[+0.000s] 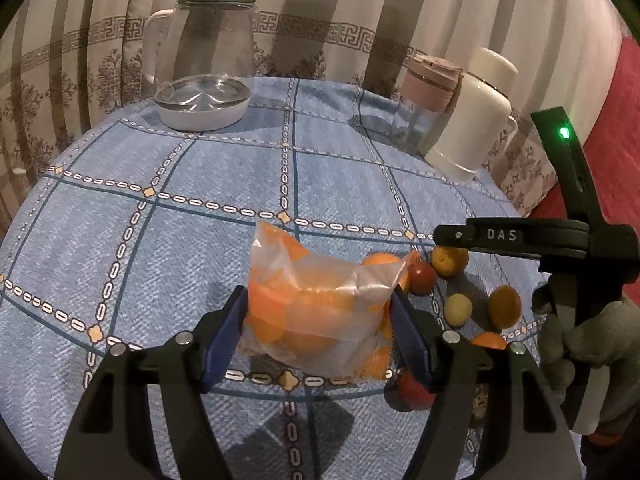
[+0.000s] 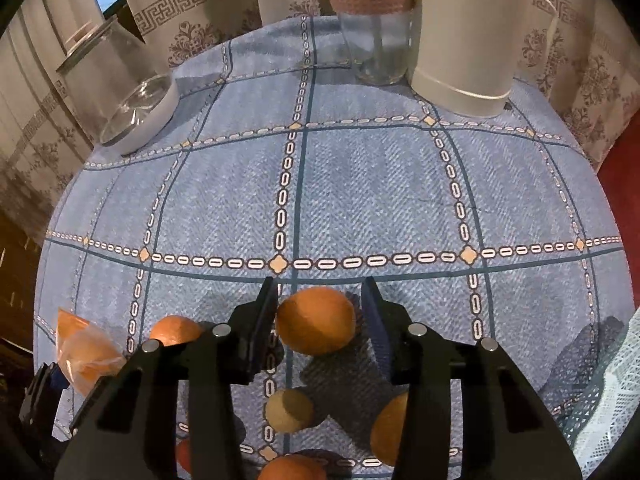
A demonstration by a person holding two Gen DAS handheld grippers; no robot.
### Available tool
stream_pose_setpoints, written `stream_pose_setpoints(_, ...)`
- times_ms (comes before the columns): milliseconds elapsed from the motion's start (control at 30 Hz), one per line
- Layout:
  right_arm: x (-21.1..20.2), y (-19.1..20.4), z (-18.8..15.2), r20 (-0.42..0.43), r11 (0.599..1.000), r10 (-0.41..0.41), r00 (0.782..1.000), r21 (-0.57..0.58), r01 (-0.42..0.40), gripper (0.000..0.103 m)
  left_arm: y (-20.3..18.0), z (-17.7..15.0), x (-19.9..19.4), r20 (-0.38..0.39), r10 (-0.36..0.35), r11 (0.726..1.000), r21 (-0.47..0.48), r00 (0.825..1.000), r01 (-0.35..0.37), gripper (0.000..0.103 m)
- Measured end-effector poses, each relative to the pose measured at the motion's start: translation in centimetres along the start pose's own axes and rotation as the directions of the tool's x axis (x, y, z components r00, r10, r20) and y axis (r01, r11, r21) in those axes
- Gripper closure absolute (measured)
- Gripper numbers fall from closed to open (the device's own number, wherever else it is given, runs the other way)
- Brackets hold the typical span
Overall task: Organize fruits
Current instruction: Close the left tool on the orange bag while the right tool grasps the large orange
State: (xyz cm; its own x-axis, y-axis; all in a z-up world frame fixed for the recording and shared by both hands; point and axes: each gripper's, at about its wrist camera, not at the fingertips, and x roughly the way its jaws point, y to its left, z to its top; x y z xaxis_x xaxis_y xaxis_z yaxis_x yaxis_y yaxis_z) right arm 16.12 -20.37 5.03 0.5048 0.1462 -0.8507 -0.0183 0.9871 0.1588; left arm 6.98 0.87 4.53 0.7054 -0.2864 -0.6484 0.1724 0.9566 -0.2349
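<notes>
My left gripper is shut on a clear plastic bag of oranges, its blue pads pressing on both sides of the bag above the blue checked tablecloth. My right gripper is shut on a single orange, held a little above the cloth over its shadow. Loose fruit lies around it: another orange, a small yellowish fruit, an orange and a red fruit. A second red fruit is partly hidden behind my left finger.
At the back left a glass jug stands over a white dish. A pink-lidded glass cup and a white mug stand at the back right. Curtains hang behind the table. A gloved hand grips the right tool.
</notes>
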Motion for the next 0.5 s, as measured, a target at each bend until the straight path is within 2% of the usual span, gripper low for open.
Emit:
stream_pose_setpoints(133,0.3,-0.3,0.2,-0.018,0.999,0.027,0.999,0.019,-0.027,0.058,0.5,0.2,0.0,0.0,0.003,1.0,-0.017,1.0,-0.003,0.033)
stream_pose_setpoints(200,0.6,-0.3,0.2,-0.037,0.999,0.035,0.999,0.033,-0.034,0.05,0.6,0.2,0.0,-0.001,0.003,1.0,-0.02,1.0,-0.003,0.033)
stream_pose_setpoints(233,0.6,-0.3,0.1,-0.041,0.999,0.036,0.999,0.038,-0.035,0.042,0.6,0.1,-0.1,0.0,0.003,1.0,-0.02,1.0,-0.003,0.033)
stream_pose_setpoints(267,0.7,-0.2,0.1,-0.044,0.999,0.033,0.998,0.036,-0.032,0.04,0.6,0.1,-0.1,0.0,0.002,1.0,-0.021,1.0,-0.002,0.033)
stream_pose_setpoints(500,2.0,0.4,-0.4,-0.092,1.0,0.001,0.996,0.007,0.0,0.04,0.9,0.1,-0.2,0.0,0.004,0.999,-0.034,1.0,-0.004,0.033)
